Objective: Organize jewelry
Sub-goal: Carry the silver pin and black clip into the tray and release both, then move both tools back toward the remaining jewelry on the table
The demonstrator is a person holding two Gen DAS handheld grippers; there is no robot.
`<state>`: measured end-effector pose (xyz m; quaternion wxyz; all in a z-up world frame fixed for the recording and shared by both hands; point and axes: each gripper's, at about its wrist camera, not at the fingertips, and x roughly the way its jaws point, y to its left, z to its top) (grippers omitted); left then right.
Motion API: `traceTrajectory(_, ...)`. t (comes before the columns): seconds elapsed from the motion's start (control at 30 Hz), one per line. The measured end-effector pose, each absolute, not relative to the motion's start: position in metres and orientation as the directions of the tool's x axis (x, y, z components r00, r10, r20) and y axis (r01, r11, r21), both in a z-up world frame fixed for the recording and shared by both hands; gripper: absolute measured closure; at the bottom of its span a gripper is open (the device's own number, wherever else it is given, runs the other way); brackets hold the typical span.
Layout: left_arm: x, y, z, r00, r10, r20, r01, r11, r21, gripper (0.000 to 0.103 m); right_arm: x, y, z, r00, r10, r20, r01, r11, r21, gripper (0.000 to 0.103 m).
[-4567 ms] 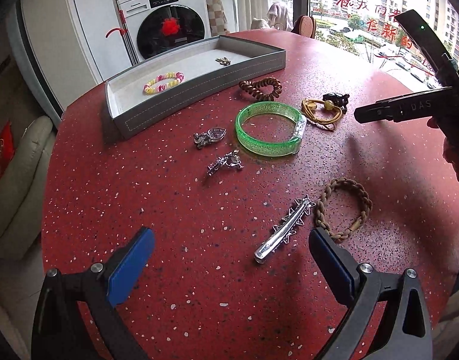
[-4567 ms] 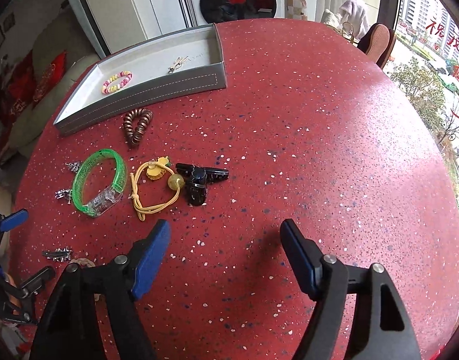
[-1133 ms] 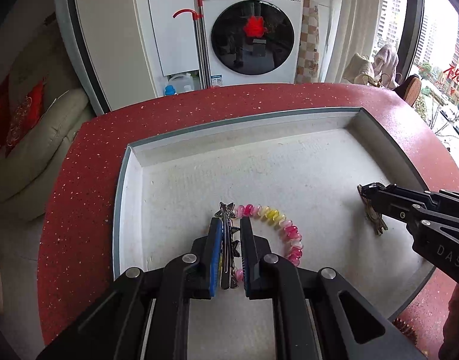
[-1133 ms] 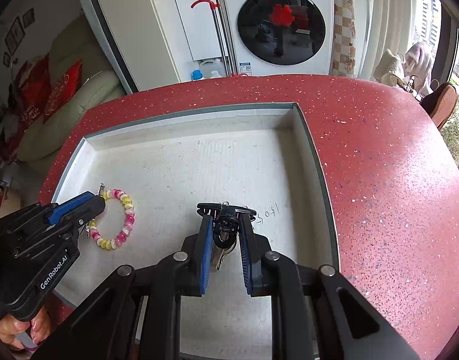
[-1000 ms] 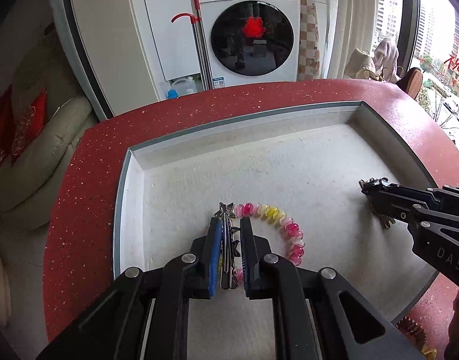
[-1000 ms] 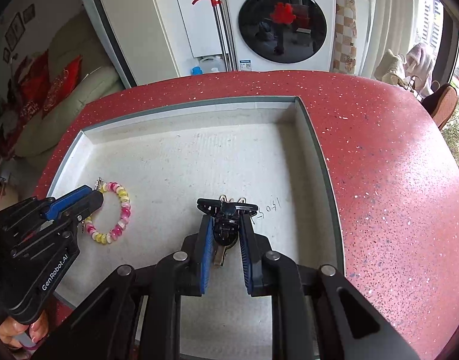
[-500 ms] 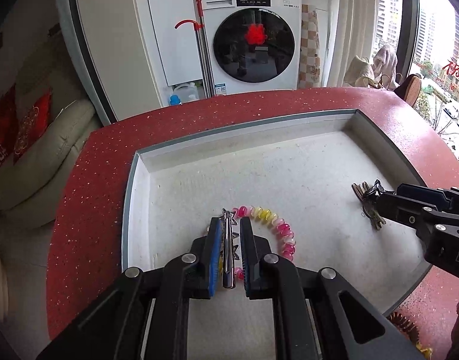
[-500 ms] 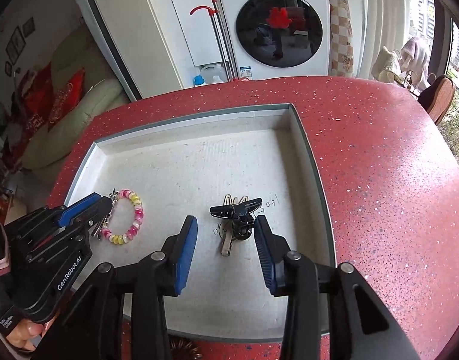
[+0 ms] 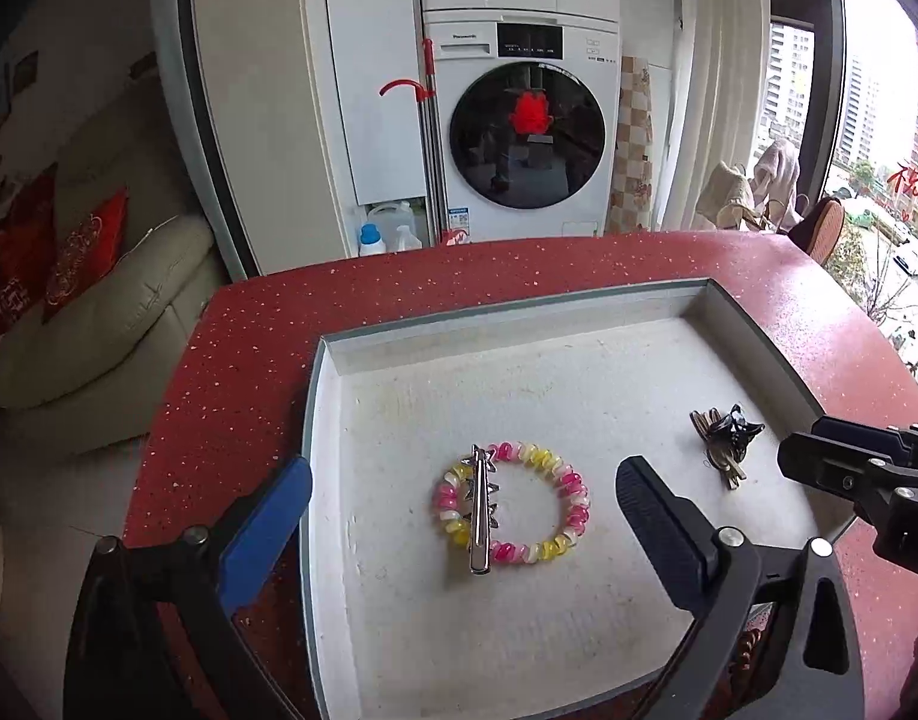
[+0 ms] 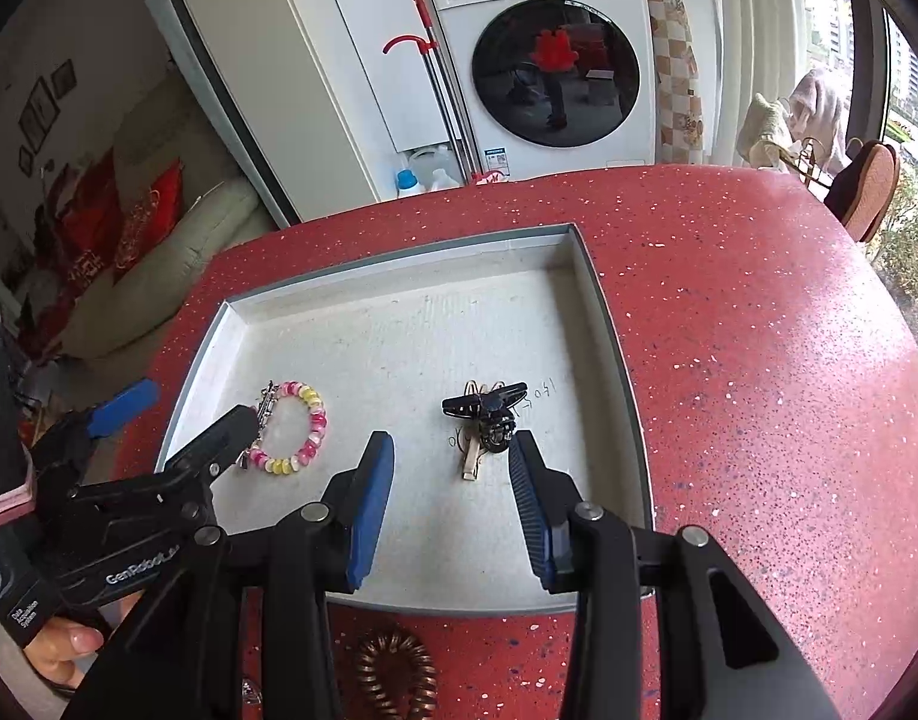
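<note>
Both claws stood open and empty, the left claw (image 9: 462,531) opening over the silver clip (image 9: 479,507) lying across the beaded bracelet (image 9: 513,501), the right claw (image 10: 450,483) short of the black clip (image 10: 486,411), both pieces apparently released into the tray (image 9: 519,307) on the counter (image 10: 759,330) for sorting.

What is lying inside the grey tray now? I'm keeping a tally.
In the tray: beaded bracelet, silver hair clip lying across it, black claw clip over a small gold clip, partly covered.
</note>
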<state>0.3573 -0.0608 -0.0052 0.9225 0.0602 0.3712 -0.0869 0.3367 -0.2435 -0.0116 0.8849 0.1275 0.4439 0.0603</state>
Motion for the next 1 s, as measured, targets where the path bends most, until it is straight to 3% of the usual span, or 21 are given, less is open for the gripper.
traceTrajectory(0.07,0.353,-0.06,0.001,0.712,-0.127,-0.691,0.218,0.975,0.046,0.0,0.331,-0.245,-0.008,0.603,0.22,-0.767,0.008,0.96,0.281,0.059)
traceTrajectory(0.17,0.343,-0.054,0.011,0.725,-0.133,-0.675,0.217,0.975,0.042,0.0,0.321,-0.248,-0.002,0.616,0.228,-0.754,0.015,0.954,0.301,0.048)
traceTrajectory(0.3,0.327,-0.045,0.018,0.724,-0.142,-0.675,0.221,0.975,0.032,0.0,0.301,-0.253,0.009,0.649,0.248,-0.719,0.024,0.938,0.346,0.019)
traceTrajectory(0.63,0.279,-0.023,0.025,0.705,-0.173,-0.688,0.249,0.968,0.012,0.0,0.255,-0.255,0.031,0.719,0.229,-0.656,0.019,0.937,0.348,0.014)
traceTrajectory(1.0,0.215,-0.01,0.002,0.642,-0.232,-0.731,0.366,0.93,0.027,0.0,0.209,-0.253,0.015,0.646,0.23,-0.728,0.02,0.948,0.318,0.014)
